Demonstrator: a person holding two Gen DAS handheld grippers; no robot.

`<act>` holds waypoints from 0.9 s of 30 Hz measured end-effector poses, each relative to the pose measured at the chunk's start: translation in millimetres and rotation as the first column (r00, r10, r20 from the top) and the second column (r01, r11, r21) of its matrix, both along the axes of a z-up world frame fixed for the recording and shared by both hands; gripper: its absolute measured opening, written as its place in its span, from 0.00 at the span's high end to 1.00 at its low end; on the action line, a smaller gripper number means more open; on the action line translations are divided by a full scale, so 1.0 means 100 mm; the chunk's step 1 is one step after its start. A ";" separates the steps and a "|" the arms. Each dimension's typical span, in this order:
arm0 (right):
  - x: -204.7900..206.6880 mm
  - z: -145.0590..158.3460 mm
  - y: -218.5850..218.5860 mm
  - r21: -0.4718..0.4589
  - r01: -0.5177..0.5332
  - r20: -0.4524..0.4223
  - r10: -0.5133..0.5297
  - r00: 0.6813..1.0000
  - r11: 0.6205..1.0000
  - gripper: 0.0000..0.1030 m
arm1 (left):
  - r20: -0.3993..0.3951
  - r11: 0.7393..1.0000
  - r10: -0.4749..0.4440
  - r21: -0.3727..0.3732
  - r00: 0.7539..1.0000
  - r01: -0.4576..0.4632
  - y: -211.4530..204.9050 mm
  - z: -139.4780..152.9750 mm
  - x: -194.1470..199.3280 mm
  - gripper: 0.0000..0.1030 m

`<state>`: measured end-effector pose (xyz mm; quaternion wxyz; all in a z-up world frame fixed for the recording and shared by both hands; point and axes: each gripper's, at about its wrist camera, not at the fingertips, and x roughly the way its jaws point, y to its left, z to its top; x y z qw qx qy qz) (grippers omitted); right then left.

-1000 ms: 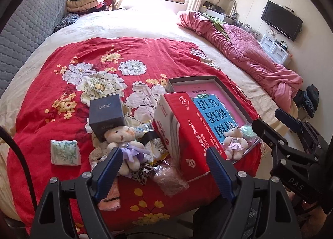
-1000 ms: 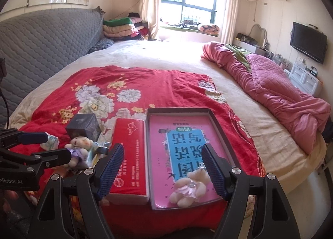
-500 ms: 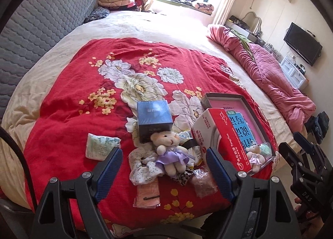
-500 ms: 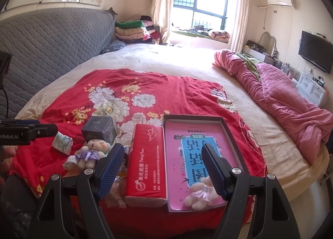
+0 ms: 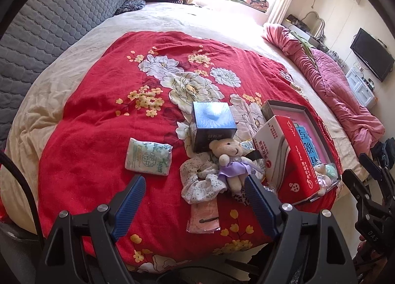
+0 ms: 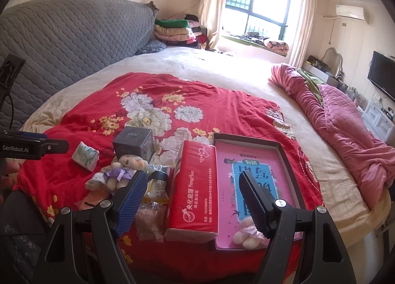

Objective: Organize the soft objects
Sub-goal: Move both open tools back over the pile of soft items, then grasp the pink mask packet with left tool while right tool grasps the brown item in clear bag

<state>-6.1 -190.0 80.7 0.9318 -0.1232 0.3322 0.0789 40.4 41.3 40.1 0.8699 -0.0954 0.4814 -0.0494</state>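
Both tongs, left (image 5: 195,186) and right (image 6: 192,185), stay wide and empty; the left has swung leftward, off the teddy bear (image 5: 228,160).

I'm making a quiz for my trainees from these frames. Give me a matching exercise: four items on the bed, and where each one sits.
Items:
1. bear in purple dress
2. pale bear
3. tissue packet
4. red tissue pack

Places:
a. inside the tray
b. alone on the red blanket
c. leaning on the dark blue box
d. beside the tray's left wall

Pairs: 1-c, 2-a, 3-b, 4-d
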 end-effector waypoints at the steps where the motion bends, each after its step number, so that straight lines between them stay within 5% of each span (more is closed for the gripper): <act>1: 0.00 -0.02 0.03 -0.006 -0.007 -0.002 0.007 1.000 1.000 0.25 | -0.006 1.000 -0.004 0.005 1.000 0.004 0.00 -0.03 -0.01 0.21; 10: -0.03 -0.26 0.30 -0.095 -0.096 -0.051 0.092 0.995 0.991 0.25 | -0.089 1.000 -0.012 0.020 0.996 0.013 -0.03 -0.37 0.00 0.21; 17: -0.13 -0.59 0.57 -0.228 -0.224 -0.104 0.205 0.973 0.947 0.25 | -0.147 0.999 -0.030 0.021 0.989 0.033 -0.06 -0.58 0.00 0.21; 27: -0.11 -0.86 0.65 -0.273 -0.280 -0.172 0.240 0.955 0.920 0.24 | -0.197 0.997 -0.061 0.033 0.979 0.069 -0.19 -0.79 0.01 0.21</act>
